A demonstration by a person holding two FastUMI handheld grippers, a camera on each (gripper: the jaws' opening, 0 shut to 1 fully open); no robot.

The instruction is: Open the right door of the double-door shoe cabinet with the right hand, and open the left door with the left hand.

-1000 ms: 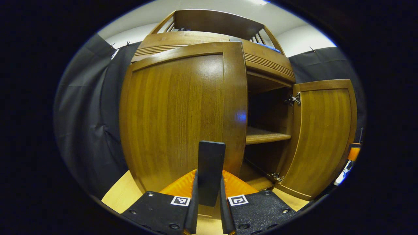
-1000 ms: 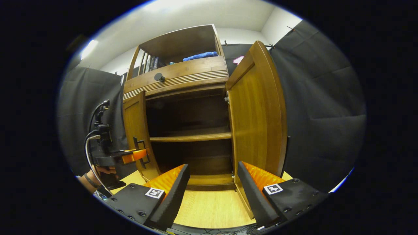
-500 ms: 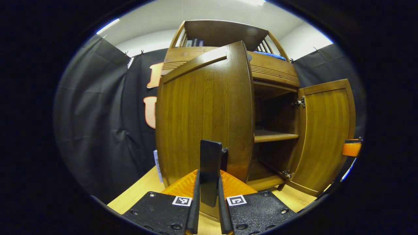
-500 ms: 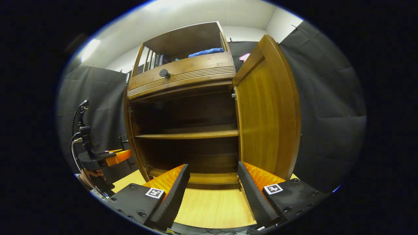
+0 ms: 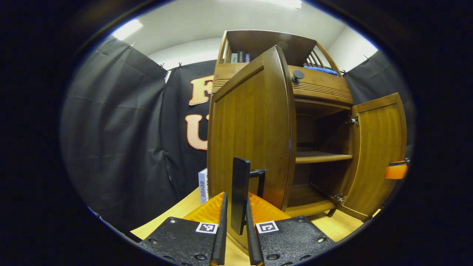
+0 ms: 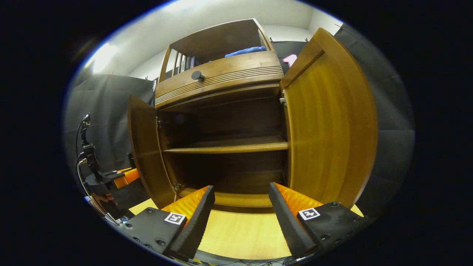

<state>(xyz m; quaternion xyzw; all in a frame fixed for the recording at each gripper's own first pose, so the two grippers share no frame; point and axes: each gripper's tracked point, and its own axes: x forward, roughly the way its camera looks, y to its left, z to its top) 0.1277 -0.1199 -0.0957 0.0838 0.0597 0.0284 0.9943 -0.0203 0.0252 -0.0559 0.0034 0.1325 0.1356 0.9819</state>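
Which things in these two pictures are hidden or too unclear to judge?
- Left gripper view: the left door hides the left part of the cabinet's inside.
- Right gripper view: the back of the lower shelf is too dark to judge.
- Right gripper view: the left gripper is small; the door edge hides its fingertips and the handle.

The shoe cabinet point(image 6: 221, 79) is brown wood with a glossy varnish, grain running down the left door point(image 5: 251, 125) at frame centre and the right door point(image 6: 329, 125) at right. Small bright metal hinges point(image 5: 354, 120) sit at the right door's upper edge. The left door's handle point(image 5: 240, 192) looks matt and dark. The floor board point(image 6: 236, 236) at lower centre is pale, smooth wood. A blue cloth point(image 6: 245, 51) lies soft and matt up top.
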